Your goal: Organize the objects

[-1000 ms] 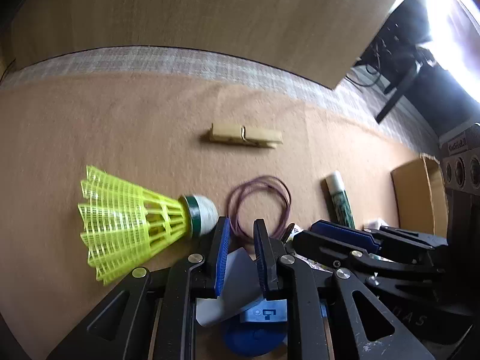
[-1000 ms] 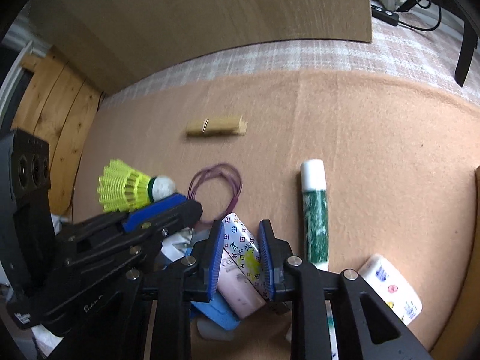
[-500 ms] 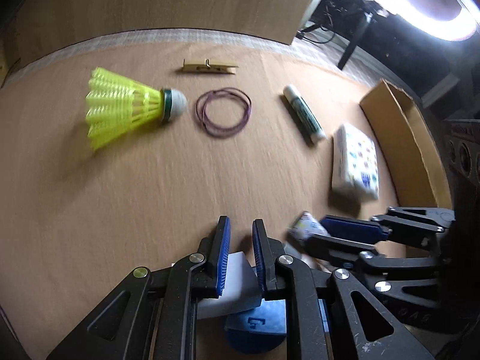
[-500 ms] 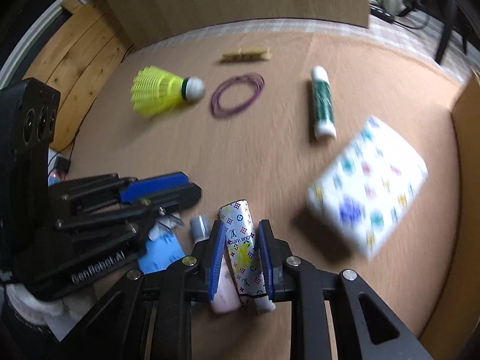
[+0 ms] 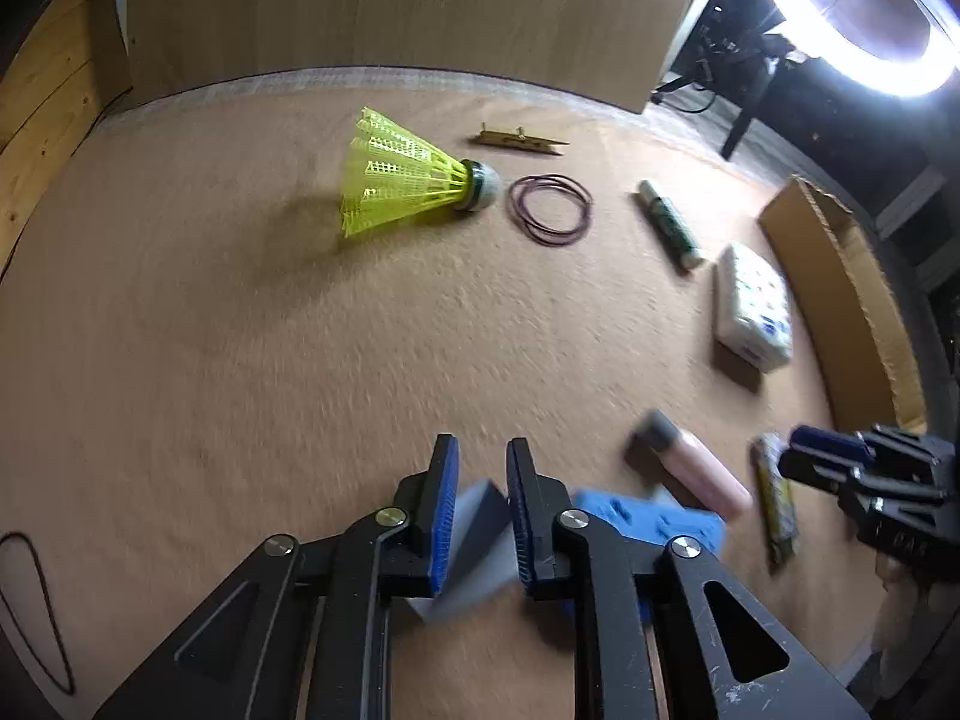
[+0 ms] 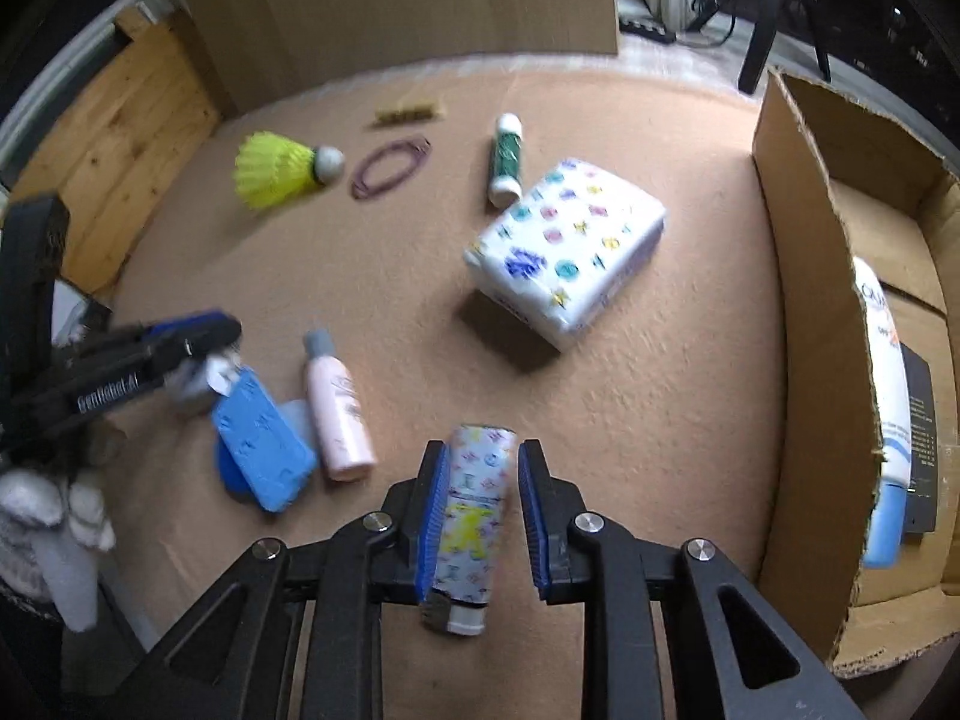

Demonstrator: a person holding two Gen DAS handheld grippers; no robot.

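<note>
Left wrist view: the left gripper (image 5: 480, 510) has its jaws opening, with a grey-white block (image 5: 474, 546) between the blue pads; whether the pads press it I cannot tell through the blur. A second ago the shuttlecock (image 5: 408, 186) and the ring of rubber bands (image 5: 551, 210) lay right at the fingertips; now they sit well away, far up the tan mat (image 5: 240, 360), and the clothespin (image 5: 521, 141) lies beyond them. A blue block (image 5: 648, 522) lies just right of the gripper, then a pink bottle (image 5: 696, 468). The glue stick (image 5: 669, 225), the tissue pack (image 5: 753, 306) and the cardboard box (image 5: 840, 300) are farther right.

In the right wrist view, the right gripper (image 6: 483, 516) is clamped on a small patterned tube (image 6: 474, 522), which stands between the pads with its cap end towards the camera. Earlier the tube lay among the pink bottle and blue block on the mat; now it is lifted clear of them, and they lie apart to the left. The tissue pack sits ahead of the fingertips. The box wall rises on the right, with a white-and-blue tube (image 6: 885, 420) inside.
</note>
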